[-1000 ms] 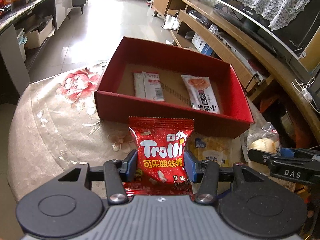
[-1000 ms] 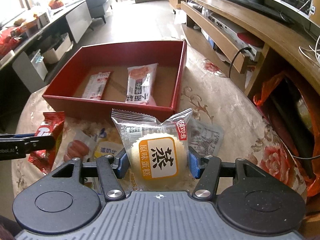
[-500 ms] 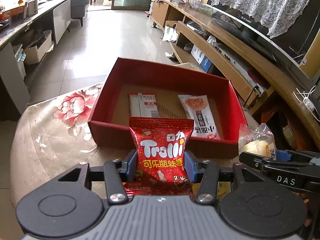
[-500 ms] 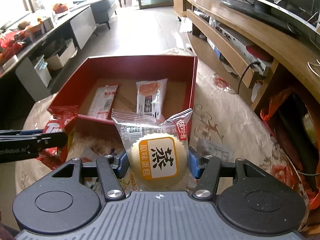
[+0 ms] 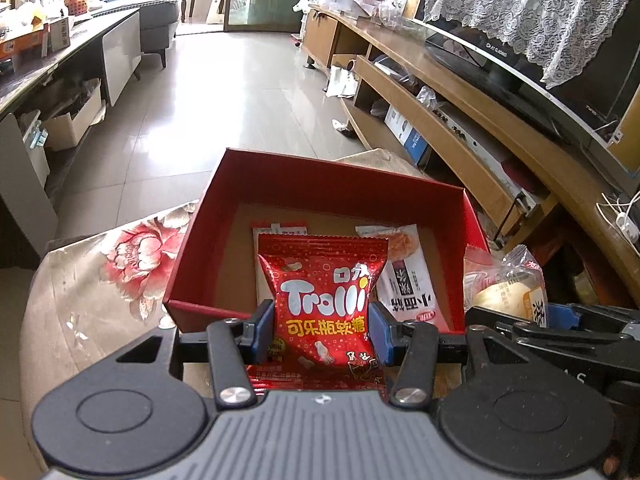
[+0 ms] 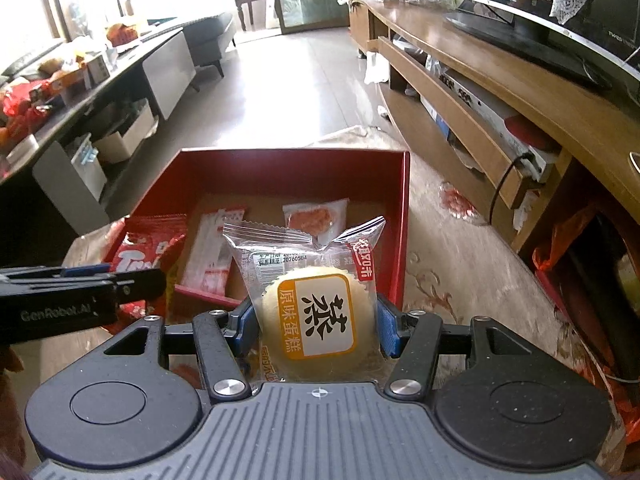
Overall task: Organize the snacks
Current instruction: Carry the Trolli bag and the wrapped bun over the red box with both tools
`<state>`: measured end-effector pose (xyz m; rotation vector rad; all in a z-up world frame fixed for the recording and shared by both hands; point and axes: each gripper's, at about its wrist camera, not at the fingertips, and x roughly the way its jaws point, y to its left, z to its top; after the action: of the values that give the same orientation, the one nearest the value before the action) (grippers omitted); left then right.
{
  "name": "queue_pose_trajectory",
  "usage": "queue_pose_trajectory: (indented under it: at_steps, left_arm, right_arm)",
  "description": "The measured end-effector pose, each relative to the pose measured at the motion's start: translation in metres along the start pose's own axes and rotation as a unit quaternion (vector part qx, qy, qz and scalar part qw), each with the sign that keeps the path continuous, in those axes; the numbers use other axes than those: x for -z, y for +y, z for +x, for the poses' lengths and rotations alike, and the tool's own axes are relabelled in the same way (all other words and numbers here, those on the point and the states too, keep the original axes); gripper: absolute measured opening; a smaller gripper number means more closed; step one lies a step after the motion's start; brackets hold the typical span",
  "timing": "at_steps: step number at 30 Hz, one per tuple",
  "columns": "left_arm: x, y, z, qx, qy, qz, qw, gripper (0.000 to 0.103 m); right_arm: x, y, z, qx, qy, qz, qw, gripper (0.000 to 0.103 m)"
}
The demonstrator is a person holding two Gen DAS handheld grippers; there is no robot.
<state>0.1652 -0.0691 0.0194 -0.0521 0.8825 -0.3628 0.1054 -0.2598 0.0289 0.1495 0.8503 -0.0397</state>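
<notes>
My left gripper (image 5: 322, 330) is shut on a red Trolli candy bag (image 5: 322, 300) and holds it over the near edge of the red box (image 5: 320, 176). My right gripper (image 6: 318, 328) is shut on a clear-wrapped steamed cake (image 6: 316, 316), held above the box's near right part (image 6: 404, 216). Two flat packets lie inside the box: a white and red one (image 6: 212, 252) and a white one with an orange picture (image 5: 404, 276). The cake and right gripper show at the right of the left wrist view (image 5: 516, 300). The Trolli bag shows at the left of the right wrist view (image 6: 148, 252).
The box sits on a round table with a floral cloth (image 5: 100, 280). A long wooden TV cabinet (image 5: 480, 120) runs along the right. A grey counter with clutter (image 6: 100, 80) stands at the left. An orange bag (image 6: 568, 240) lies beside the table at the right.
Both grippers have risen and moved forward with their snacks, from in front of the box to over its near edge. Both stay shut.
</notes>
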Motion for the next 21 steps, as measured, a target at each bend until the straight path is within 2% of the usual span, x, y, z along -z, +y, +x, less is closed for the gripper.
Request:
queue_pose_trajectory:
  at_steps: [21]
  left_arm:
    - [-0.026, -0.016, 0.028, -0.009, -0.003, 0.007, 0.9999, 0.050]
  right_arm:
    - [-0.024, -0.002, 0.019, 0.003, -0.002, 0.006, 1.000, 0.065]
